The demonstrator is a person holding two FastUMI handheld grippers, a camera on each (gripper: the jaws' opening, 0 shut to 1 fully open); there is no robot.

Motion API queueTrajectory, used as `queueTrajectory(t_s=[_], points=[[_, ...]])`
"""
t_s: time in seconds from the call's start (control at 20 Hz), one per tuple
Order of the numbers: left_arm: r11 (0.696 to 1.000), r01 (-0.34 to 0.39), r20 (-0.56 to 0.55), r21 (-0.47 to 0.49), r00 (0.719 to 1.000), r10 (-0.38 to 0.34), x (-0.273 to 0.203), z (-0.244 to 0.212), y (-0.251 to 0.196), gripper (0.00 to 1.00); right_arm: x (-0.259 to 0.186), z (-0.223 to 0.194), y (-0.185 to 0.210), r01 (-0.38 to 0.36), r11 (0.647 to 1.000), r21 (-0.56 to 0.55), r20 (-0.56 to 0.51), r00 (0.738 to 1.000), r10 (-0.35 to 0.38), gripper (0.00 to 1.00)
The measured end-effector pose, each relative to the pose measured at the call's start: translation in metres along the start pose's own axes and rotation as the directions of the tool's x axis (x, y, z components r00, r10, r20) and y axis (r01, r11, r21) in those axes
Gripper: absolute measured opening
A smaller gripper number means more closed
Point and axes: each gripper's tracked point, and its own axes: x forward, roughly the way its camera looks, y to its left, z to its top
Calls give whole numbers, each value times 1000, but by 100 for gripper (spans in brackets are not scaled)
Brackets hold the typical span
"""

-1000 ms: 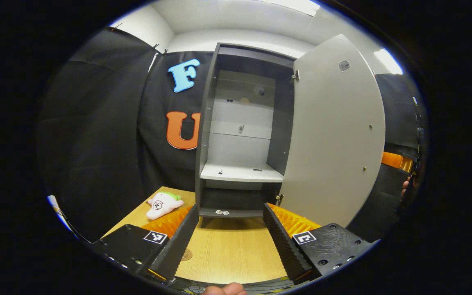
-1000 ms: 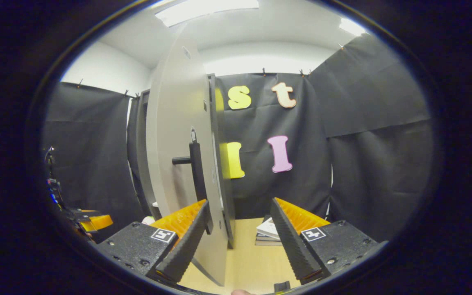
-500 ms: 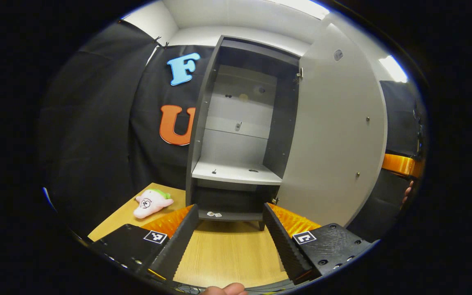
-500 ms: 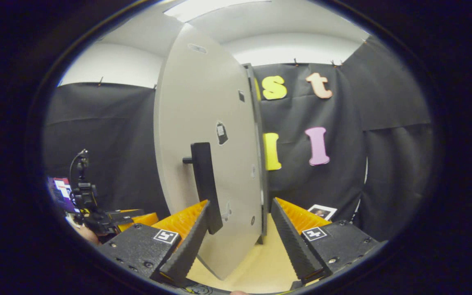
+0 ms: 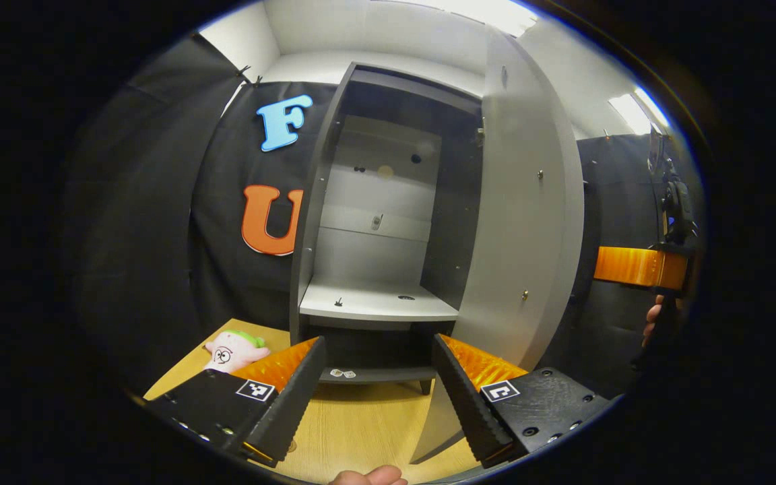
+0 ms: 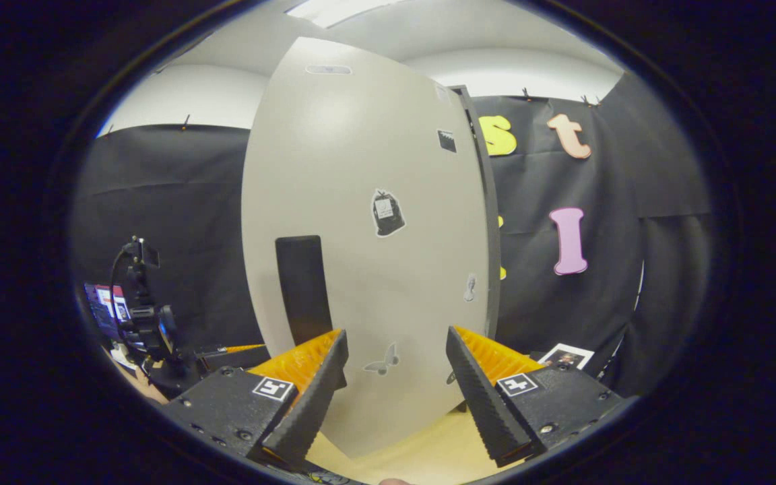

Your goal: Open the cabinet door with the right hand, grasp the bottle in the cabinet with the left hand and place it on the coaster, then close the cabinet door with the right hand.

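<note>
Nearest the tall dark-framed cabinet (image 5: 388, 222), the left gripper (image 5: 374, 397) hovers before its base, fingers spread and holding nothing. The right gripper (image 6: 395, 397) faces the outer face of the pale grey door panel (image 6: 368, 222), fingers likewise spread, empty. The door stands about half open, a stiff, light board that swings on hinges. Best purchase is the black upright bar handle (image 6: 302, 286) (left of the fingers); pushing the flat face should also work. Deeper in, the shelves are bare.

The door (image 5: 523, 222) hid the cabinet's (image 5: 374, 202) right side; the toy (image 5: 230, 350) sat half behind a finger (image 5: 280, 404).
</note>
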Motion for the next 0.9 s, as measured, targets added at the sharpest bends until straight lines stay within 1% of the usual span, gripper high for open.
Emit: queueTrajectory(t_s=[0.1,0.2,0.3,0.4,0.45,0.5,0.6,0.7,0.75,0.85,0.9], points=[[1000,-25,10,9,1000,25,7,4,10,95,20,5,10,-40,999,-25,3,999,40,95],[993,-118,37,30,992,117,8,8,32,94,40,0,19,-100,995,-30,-14,995,100,95],[977,-208,77,43,976,204,9,15,54,94,63,0,31,-195,981,-12,-11,981,195,95],[950,-308,63,53,950,305,12,14,75,94,86,-6,34,-276,961,31,-33,960,277,95],[937,-344,63,65,938,340,13,15,82,94,93,-4,36,-317,947,56,-17,948,318,95],[925,-371,67,85,928,366,15,19,85,94,102,-2,34,-338,939,71,-2,941,339,95],[903,-413,69,116,911,407,18,24,94,94,115,1,24,-345,935,89,11,939,345,95],[887,-445,62,121,895,441,22,24,106,94,124,1,18,-360,927,109,15,933,360,95],[879,-463,58,119,887,459,25,24,112,94,128,3,16,-376,918,124,36,927,375,90],[880,-463,38,105,886,462,30,22,118,94,135,0,11,-383,914,135,18,923,384,93],[881,-463,32,96,886,463,30,22,117,94,140,2,10,-384,913,139,15,922,386,90]])
